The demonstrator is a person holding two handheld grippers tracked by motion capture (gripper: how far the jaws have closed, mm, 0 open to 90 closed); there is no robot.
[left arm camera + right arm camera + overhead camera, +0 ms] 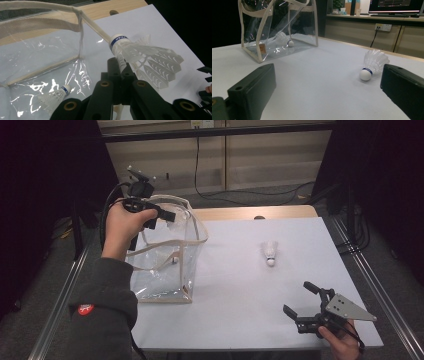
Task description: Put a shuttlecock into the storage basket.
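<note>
My left gripper (167,215) hangs over the open top of a clear plastic bag (165,270) with cream trim. In the left gripper view its jaws (122,67) are shut on the feathers of a white shuttlecock (142,52) with a blue band, just above the bag's rim (95,25). A second shuttlecock (56,96) lies on the bag's floor (284,40). A third shuttlecock (270,252) lies on the white table, cork toward me (373,63). My right gripper (299,297) rests near the table's front right, open and holding nothing (327,85), aimed at that shuttlecock.
A white sheet (240,285) covers the table, with a wooden strip (250,212) at its far edge. Metal rails (370,280) run along both sides. Cables (240,195) lie on the floor beyond. A bench with a monitor (394,5) stands behind.
</note>
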